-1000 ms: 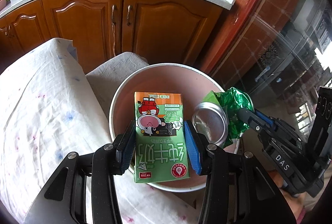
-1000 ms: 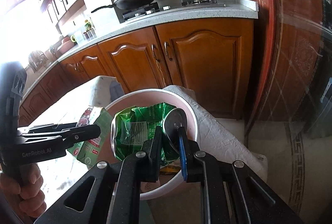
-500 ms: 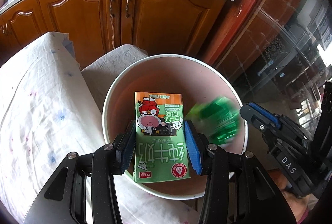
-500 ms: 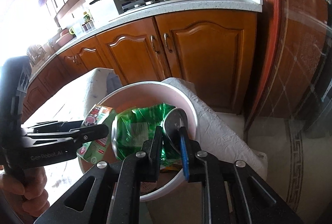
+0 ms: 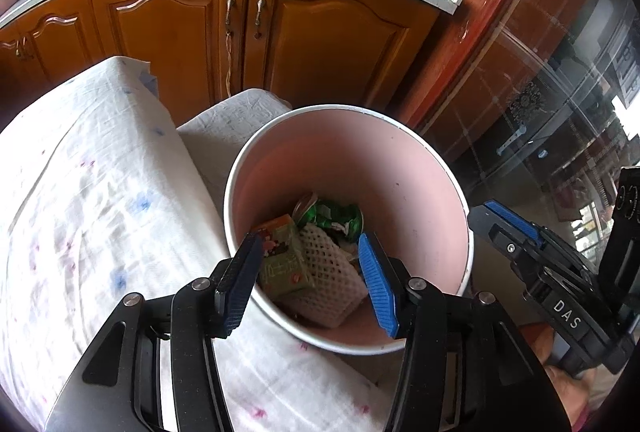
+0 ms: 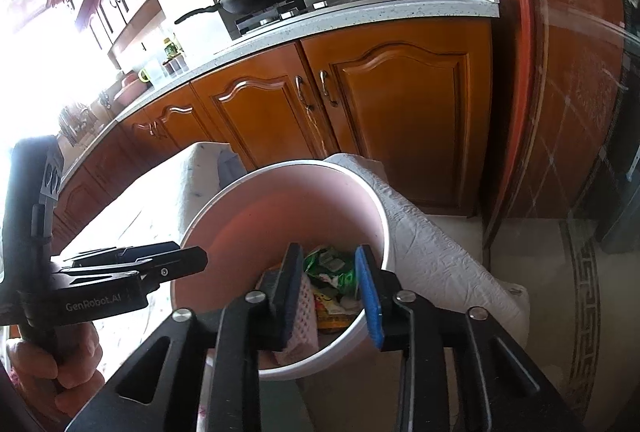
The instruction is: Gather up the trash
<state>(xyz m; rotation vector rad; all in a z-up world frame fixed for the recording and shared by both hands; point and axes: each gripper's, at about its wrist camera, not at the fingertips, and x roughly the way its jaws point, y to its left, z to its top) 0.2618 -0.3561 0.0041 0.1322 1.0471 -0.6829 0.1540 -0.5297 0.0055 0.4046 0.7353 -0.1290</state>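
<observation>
Both your tools hang over the pink bin, holding nothing.

Your left tool (image 5: pixel 310 282) and right tool (image 6: pixel 330 292) are both opening above the near rim of the pink bin (image 5: pixel 420 200), jaws apart and bare. At the bin's bottom lie the green milk carton (image 5: pixel 282 264), the white foam net (image 5: pixel 332 280) beside it, and the crushed green can (image 5: pixel 330 214) beyond them.

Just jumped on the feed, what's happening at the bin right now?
A person holds both grippers over the pink bin beside the cloth-covered table. The left gripper and right gripper are opening with nothing between their fingers. The milk carton and crushed green can lie in the bin on a white foam net.
</observation>
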